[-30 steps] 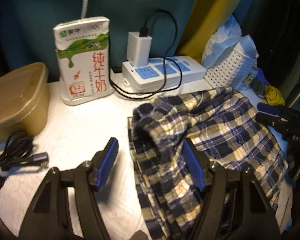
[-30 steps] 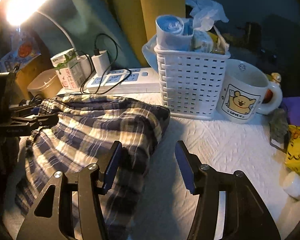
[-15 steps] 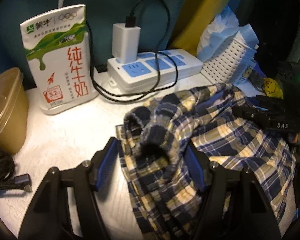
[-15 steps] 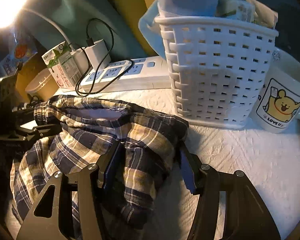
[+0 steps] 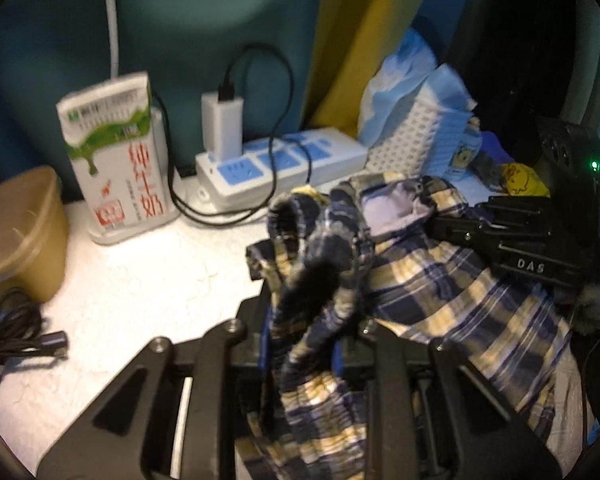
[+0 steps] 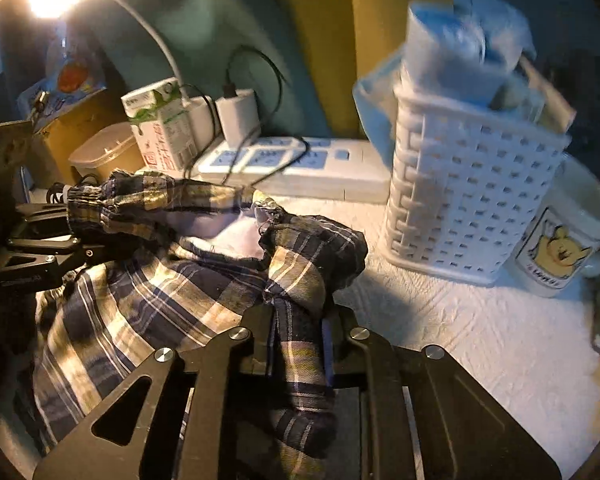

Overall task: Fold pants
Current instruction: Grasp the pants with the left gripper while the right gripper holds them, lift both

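Both tongs are clamped on cloth. The left gripper (image 5: 304, 344) has its fingers drawn in on a bunched fold of the navy-and-cream plaid cotton pants (image 5: 440, 280), with the gathered elastic waistband rising just ahead of its tips. The right gripper (image 6: 300, 344) is likewise closed tight on a twisted wad of the same cloth at the opposite end of the waistband, the fabric trailing back between its fingers.

The pants lie on the white textured tabletop (image 5: 140, 280), and the rest of the garment hangs down toward the person, behind and below both tongs. The waistband runs crosswise from one gripper to the other, so its long axis lies across the line of the fingers, and each tong holds one end. Neither is the nearer; they share the hold evenly.

Ahead of the left tongs stand the white-and-green milk carton (image 5: 116, 160) and the white power strip with blue sockets (image 5: 284, 168); ahead and to the right of the right tongs stands the white woven plastic basket (image 6: 468, 200), with the cartoon-bear mug (image 6: 564, 236) just beside it. By my judgement the coming move is to draw the two ends apart and lay the waistband flat, and room forward is short.
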Available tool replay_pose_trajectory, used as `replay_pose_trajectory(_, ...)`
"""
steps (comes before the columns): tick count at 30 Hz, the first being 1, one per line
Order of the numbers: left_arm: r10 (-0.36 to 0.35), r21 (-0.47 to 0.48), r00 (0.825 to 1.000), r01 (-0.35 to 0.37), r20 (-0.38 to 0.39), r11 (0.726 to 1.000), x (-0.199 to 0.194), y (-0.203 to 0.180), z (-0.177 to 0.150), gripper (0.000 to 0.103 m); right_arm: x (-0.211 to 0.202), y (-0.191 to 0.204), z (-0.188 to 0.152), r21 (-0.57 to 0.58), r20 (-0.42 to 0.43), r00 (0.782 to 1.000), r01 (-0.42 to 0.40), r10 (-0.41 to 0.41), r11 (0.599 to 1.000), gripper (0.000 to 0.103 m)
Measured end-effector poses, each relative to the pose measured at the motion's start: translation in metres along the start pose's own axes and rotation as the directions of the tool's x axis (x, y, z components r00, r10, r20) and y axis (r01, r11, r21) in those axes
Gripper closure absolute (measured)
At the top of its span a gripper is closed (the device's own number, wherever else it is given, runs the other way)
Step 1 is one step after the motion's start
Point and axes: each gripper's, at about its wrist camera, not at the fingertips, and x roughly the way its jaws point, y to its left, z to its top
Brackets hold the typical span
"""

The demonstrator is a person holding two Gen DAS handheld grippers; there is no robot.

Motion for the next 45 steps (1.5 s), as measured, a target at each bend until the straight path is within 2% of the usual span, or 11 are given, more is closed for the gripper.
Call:
replay_pose_trajectory(5, 0.012, 0.034, 0.996, -0.015, 0.089, 0.999, -0.043, -0.017, 0.004, 0.082, -0.050, 0.023, 0.005, -0.069, 0.108, 0.992, 0.076, -0.068, 0.995, 0.085)
replay_pose_trajectory(12, 0.020, 0.063, 0.976, -0.034, 0.219, 0.997, -0.116, -0.039, 0.013, 0.082, -0.140, 0.054, 0.009, -0.121, 0.274, 0.955, 0.149, -0.111, 0.981, 0.085)
replay_pose_trajectory(18, 0.032, 0.103, 0.937, -0.072, 0.349, 0.992, -0.191, -0.059, 0.008, 0.082, -0.210, 0.091, 0.008, -0.164, 0.404, 0.907, 0.197, -0.116, 0.966, 0.085)
replay_pose_trajectory(24, 0.053, 0.107, 0.895, -0.111, 0.443, 0.988, -0.253, -0.063, -0.003, 0.082, -0.266, 0.132, 0.004, -0.220, 0.511, 0.856, 0.225, -0.084, 0.949, 0.085)
replay_pose_trajectory(30, 0.091, 0.084, 0.857, -0.154, 0.507, 0.984, -0.306, -0.061, -0.021, 0.082, -0.295, 0.166, 0.000, -0.253, 0.561, 0.827, 0.222, -0.044, 0.942, 0.085)
replay_pose_trajectory(35, 0.124, 0.068, 0.820, -0.194, 0.559, 0.979, -0.365, -0.056, -0.051, 0.082, -0.321, 0.205, -0.014, -0.291, 0.604, 0.797, 0.208, 0.011, 0.934, 0.085)
replay_pose_trajectory(38, 0.145, 0.053, 0.803, -0.214, 0.577, 0.975, -0.393, -0.050, -0.071, 0.082, -0.333, 0.229, -0.022, -0.305, 0.619, 0.784, 0.184, 0.047, 0.934, 0.085)
replay_pose_trajectory(42, 0.174, 0.020, 0.788, -0.230, 0.590, 0.973, -0.421, -0.039, -0.102, 0.082, -0.341, 0.254, -0.031, -0.328, 0.622, 0.777, 0.148, 0.095, 0.933, 0.085)
replay_pose_trajectory(45, 0.200, 0.006, 0.792, -0.249, 0.577, 0.968, -0.434, -0.030, -0.120, 0.082, -0.333, 0.271, -0.030, -0.346, 0.605, 0.786, 0.115, 0.127, 0.931, 0.085)
